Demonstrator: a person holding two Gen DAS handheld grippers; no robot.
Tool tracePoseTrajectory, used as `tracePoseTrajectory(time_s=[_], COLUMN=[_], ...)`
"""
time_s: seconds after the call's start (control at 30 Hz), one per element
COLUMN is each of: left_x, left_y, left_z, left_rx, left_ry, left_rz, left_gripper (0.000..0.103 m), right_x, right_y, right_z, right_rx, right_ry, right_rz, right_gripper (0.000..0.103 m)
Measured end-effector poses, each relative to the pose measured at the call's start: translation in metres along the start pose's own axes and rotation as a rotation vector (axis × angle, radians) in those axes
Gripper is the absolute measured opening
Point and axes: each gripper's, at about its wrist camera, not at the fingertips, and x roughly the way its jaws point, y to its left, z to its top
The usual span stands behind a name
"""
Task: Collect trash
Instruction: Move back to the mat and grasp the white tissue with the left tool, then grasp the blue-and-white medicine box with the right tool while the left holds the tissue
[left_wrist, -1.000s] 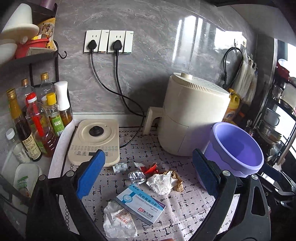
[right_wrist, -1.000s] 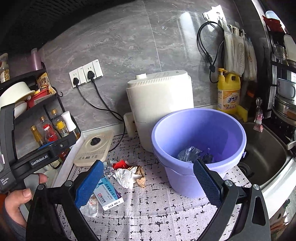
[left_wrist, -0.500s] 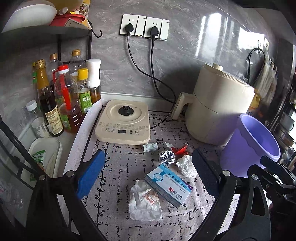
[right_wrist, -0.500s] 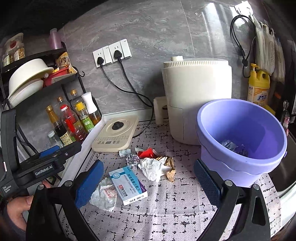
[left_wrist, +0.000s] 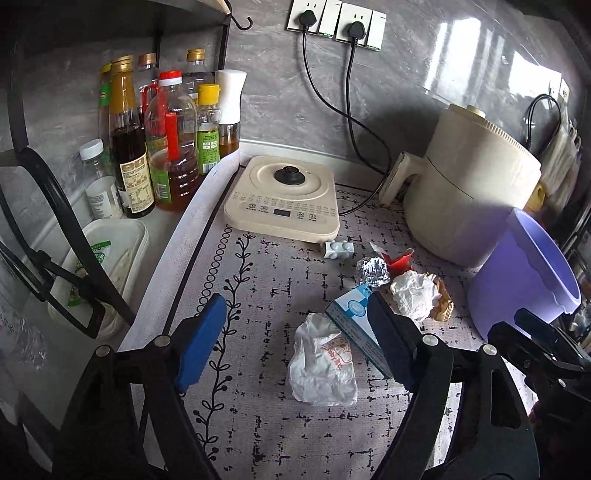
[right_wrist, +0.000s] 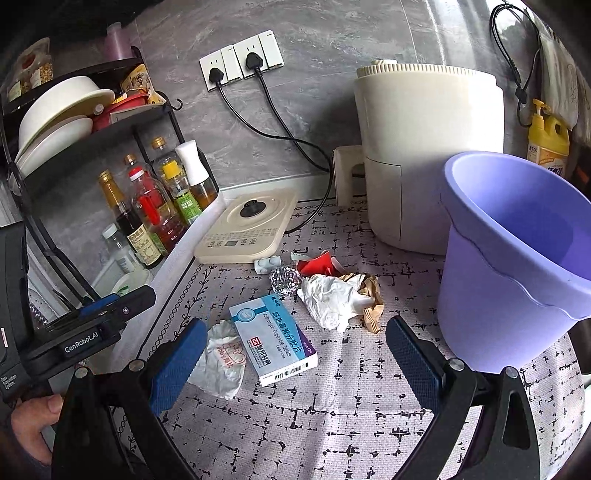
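Note:
Trash lies on the patterned mat: a crumpled white wrapper, a blue-and-white medicine box, a white tissue wad, a foil ball, a red scrap and brown paper. A purple bucket stands to the right of them. My left gripper hovers low over the wrapper with its jaws closing. The wrapper sits between the blue pads, which do not touch it. My right gripper is open above the medicine box and holds nothing.
A cream cooker base and an air fryer stand behind the trash, with their cables running to the wall sockets. Sauce bottles and a black rack crowd the left. A small grey blister pack lies by the cooker base.
Both grippers have come down and closer to the trash. The left gripper's jaws have narrowed, and the wrapper now lies between its fingers.

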Motion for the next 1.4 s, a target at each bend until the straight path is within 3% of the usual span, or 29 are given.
tracePoseTrajectory(time_s=[0.23, 0.43, 0.63, 0.7, 0.73, 0.8, 0.83, 1.17, 1.4], left_x=[0.027, 0.056, 0.082, 0.091, 0.095, 0.094, 0.093, 0.069, 0.08], left_y=[0.002, -0.005, -0.016, -0.021, -0.022, -0.023, -0.023, -0.01, -0.001], left_z=[-0.023, -0.034, -0.04, -0.042, -0.044, -0.044, -0.043, -0.018, -0.011], left_rx=[-0.017, -0.01, -0.002, 0.015, 0.016, 0.019, 0.021, 0.004, 0.044], left_ry=[0.108, 0.179, 0.224, 0.252, 0.271, 0.261, 0.249, 0.123, 0.127], left_rz=[-0.033, -0.027, -0.013, 0.005, 0.006, 0.021, 0.036, 0.115, 0.156], left_gripper=[0.05, 0.051, 0.058, 0.044, 0.022, 0.014, 0.005, 0.005, 0.005], right_x=[0.011, 0.016, 0.016, 0.018, 0.019, 0.021, 0.023, 0.05, 0.078], right_y=[0.001, -0.006, -0.008, -0.009, -0.009, -0.007, -0.005, 0.018, 0.029], right_z=[-0.014, -0.022, -0.02, -0.02, -0.02, -0.022, -0.022, -0.025, -0.032], right_rx=[-0.014, -0.006, -0.014, -0.015, -0.018, -0.03, -0.038, -0.11, -0.151], right_ry=[0.055, 0.088, 0.097, 0.098, 0.102, 0.105, 0.109, 0.144, 0.157], right_rz=[0.002, -0.009, -0.038, -0.047, -0.05, -0.053, -0.051, 0.002, 0.013], right_gripper=[0.091, 0.089, 0.089, 0.089, 0.089, 0.089, 0.089, 0.089, 0.093])
